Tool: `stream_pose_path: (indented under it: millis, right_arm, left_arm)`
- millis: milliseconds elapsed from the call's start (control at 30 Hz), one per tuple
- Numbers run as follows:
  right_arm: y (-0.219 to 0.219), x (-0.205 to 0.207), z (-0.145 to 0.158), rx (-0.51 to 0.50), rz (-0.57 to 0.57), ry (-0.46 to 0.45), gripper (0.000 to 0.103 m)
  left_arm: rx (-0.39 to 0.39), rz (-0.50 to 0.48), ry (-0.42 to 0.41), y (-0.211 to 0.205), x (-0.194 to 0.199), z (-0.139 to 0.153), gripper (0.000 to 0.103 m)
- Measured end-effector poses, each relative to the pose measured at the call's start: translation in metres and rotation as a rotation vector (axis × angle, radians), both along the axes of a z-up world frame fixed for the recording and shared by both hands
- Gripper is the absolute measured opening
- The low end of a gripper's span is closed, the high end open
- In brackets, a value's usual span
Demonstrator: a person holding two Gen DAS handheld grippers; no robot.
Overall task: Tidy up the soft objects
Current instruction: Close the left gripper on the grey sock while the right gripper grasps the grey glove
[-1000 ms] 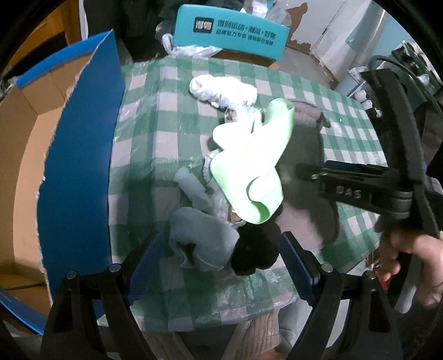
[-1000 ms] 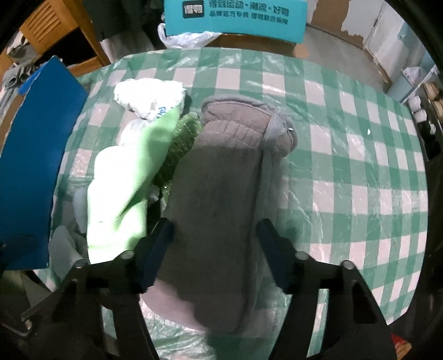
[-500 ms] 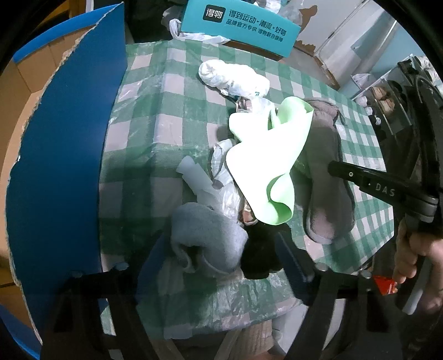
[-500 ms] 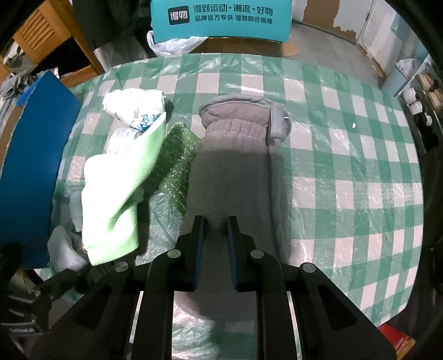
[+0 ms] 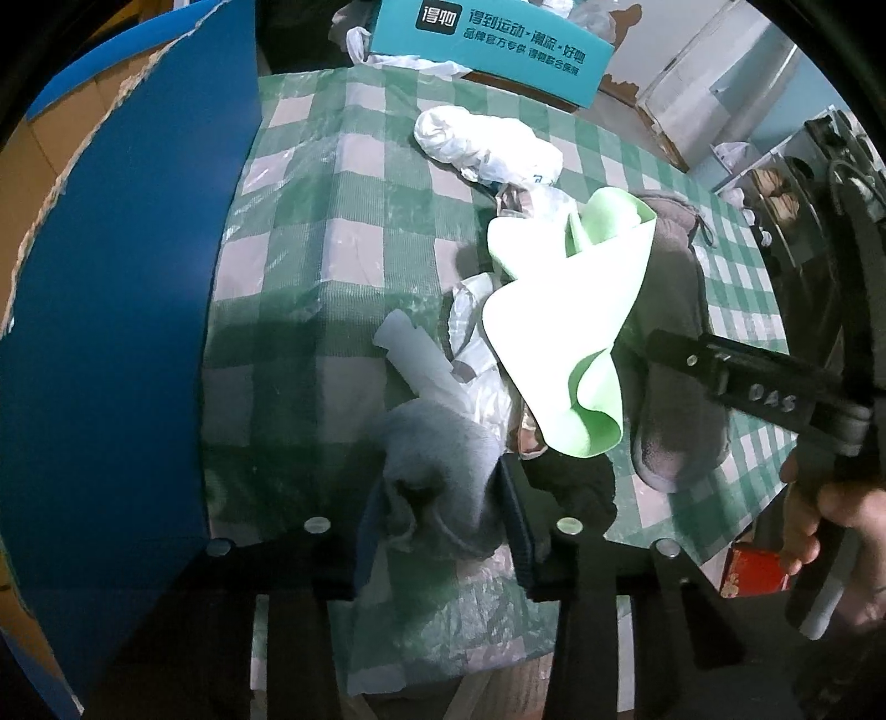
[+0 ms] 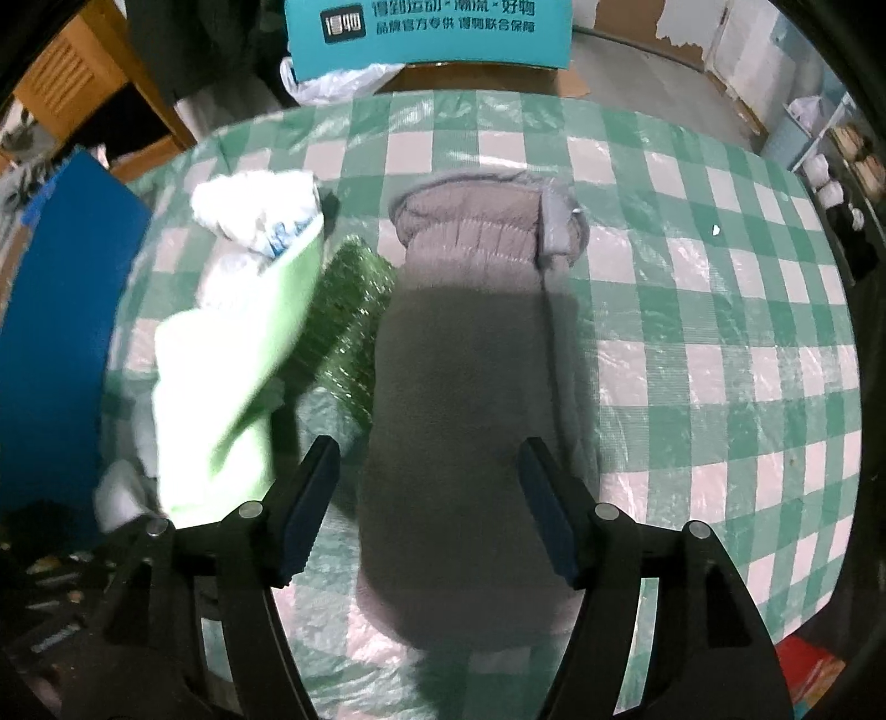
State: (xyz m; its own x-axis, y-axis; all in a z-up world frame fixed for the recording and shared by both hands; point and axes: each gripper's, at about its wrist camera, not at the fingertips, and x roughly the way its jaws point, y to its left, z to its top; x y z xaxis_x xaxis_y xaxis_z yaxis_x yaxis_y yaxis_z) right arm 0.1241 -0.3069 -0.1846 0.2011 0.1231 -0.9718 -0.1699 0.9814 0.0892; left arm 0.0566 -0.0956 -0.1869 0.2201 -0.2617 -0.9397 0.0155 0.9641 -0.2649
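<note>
My left gripper [image 5: 440, 512] is shut on a grey-blue sock bundle [image 5: 443, 459] at the near edge of the green checked table [image 5: 332, 221]. A light green cloth [image 5: 565, 327] lies just beyond it, over crumpled clear plastic [image 5: 476, 365]. A black soft item [image 5: 581, 487] sits right of the bundle. A long grey fleece slipper-sock [image 6: 470, 387] lies lengthwise on the table. My right gripper [image 6: 429, 498] is open, its fingers either side of the slipper's near end. The green cloth [image 6: 221, 376] shows left of it.
A white plastic bag bundle [image 5: 487, 144] lies at the far side. A green sparkly scourer [image 6: 349, 310] sits between cloth and slipper. A blue-faced cardboard box [image 5: 111, 332] stands at the table's left. A teal box [image 6: 432, 27] is behind the table.
My left gripper has closed on the grey-blue sock bundle. My right gripper was shut half a second ago and is now open again over the slipper.
</note>
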Motion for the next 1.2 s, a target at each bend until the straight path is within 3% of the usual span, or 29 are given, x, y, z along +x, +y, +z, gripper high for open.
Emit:
stream_pose_path:
  millis: [67,133,333,767,1200]
  right_arm:
    - [0.006,-0.001,-0.005,-0.035,0.031,-0.003,0.065]
    - [0.009,-0.003,-0.006,-0.039,0.05,-0.008,0.041]
    - [0.001,-0.005,0.01,0.007,0.032,-0.042,0.022]
    - [-0.018,-0.007,0.046,0.083,-0.015,-0.099,0.015]
    - [-0.007,-0.02,0.08,0.058,0.06,-0.174,0.014]
  left_arm:
    - [-0.002,0.002,-0.002,0.001,0.0,0.0,0.035]
    - [-0.005,0.003,-0.004,0.002,0.0,0.001,0.031]
    - [-0.003,0.005,-0.022,0.004,-0.002,0.007,0.026]
    - [-0.008,0.006,-0.089,0.009,-0.009,0.035,0.026]
    - [0.004,-0.016,-0.174,0.003,-0.01,0.066,0.026]
